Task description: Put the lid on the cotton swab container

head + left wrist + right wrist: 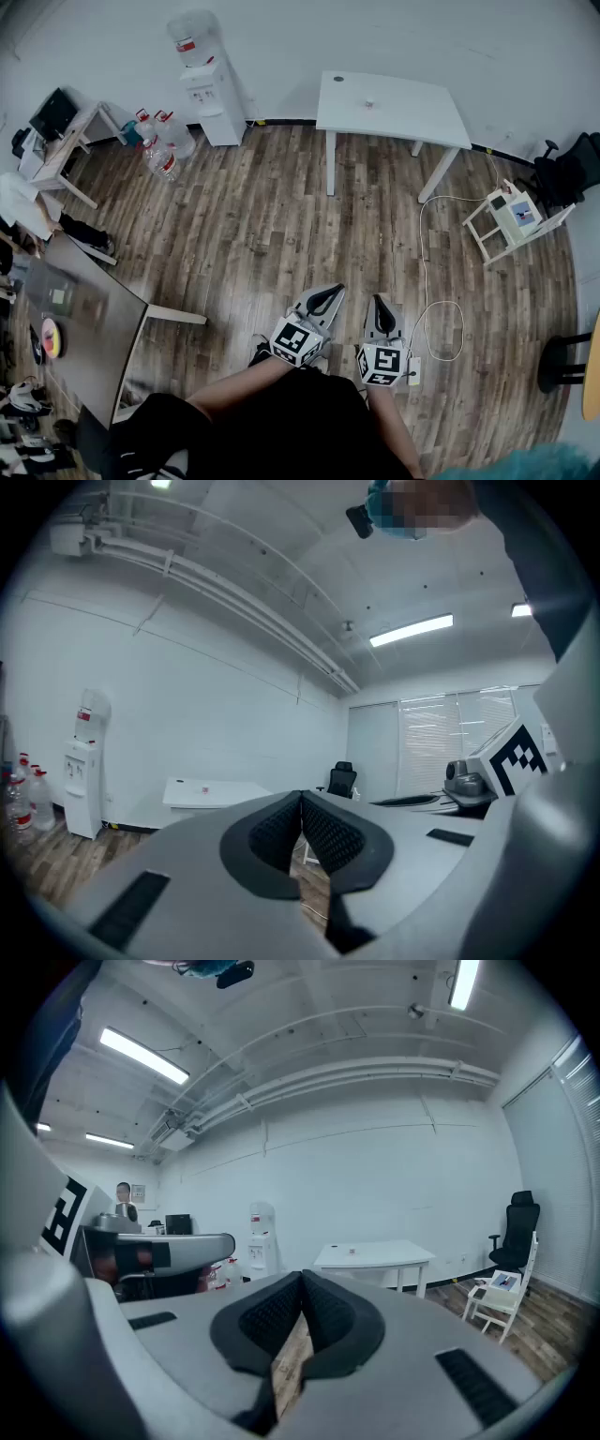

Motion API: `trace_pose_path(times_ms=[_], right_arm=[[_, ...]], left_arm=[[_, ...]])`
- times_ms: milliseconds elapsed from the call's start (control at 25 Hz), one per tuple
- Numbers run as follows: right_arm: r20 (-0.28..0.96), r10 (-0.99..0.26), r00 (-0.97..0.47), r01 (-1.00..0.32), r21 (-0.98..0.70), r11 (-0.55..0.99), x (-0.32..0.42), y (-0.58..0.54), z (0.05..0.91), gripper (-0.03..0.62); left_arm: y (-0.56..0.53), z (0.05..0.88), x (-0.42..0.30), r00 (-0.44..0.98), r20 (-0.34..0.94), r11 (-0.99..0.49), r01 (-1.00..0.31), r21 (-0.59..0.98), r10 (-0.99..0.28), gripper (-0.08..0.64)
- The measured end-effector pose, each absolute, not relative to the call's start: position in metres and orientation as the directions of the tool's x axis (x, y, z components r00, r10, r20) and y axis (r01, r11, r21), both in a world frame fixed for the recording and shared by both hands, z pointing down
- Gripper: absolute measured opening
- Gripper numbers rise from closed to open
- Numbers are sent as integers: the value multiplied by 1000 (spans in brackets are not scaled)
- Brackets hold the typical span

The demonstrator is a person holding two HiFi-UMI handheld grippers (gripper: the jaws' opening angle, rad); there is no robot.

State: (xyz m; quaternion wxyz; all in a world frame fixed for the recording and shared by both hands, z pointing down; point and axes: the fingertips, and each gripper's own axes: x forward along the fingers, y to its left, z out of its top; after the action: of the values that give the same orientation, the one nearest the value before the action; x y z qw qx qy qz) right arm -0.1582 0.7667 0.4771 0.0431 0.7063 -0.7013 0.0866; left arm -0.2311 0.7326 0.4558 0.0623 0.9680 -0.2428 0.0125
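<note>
Wood-plank floor point(262, 216), office room. Left gripper point(330, 292) and right gripper point(378, 302) at 6 o'clock: both clenched, nothing between the pads. White table point(394, 117) at 12 o'clock, well apart: a small object point(368, 103) on top, perhaps the cotton swab container, too small to tell. Lid not made out; presumably light, slick plastic, best pinched across its rim. Water dispenser point(211, 89) at 11 o'clock.

Floor point(281, 216) wood planks, matt; table point(403, 112) smooth, wht.
</note>
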Motion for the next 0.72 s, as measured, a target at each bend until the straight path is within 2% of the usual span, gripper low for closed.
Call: trace_pose_path(times_ms=[480,720], right_arm=[[245,-968,-62,-987,-160,22,-153,746,521,32],[296,-954,-37,-992,-125,0,-124,696,539,34]], left_arm=[[682,499,-245,847,129,-832,-531,159,-516,14],[619,513,-187,900,95,-878,-436,195,-426,14]])
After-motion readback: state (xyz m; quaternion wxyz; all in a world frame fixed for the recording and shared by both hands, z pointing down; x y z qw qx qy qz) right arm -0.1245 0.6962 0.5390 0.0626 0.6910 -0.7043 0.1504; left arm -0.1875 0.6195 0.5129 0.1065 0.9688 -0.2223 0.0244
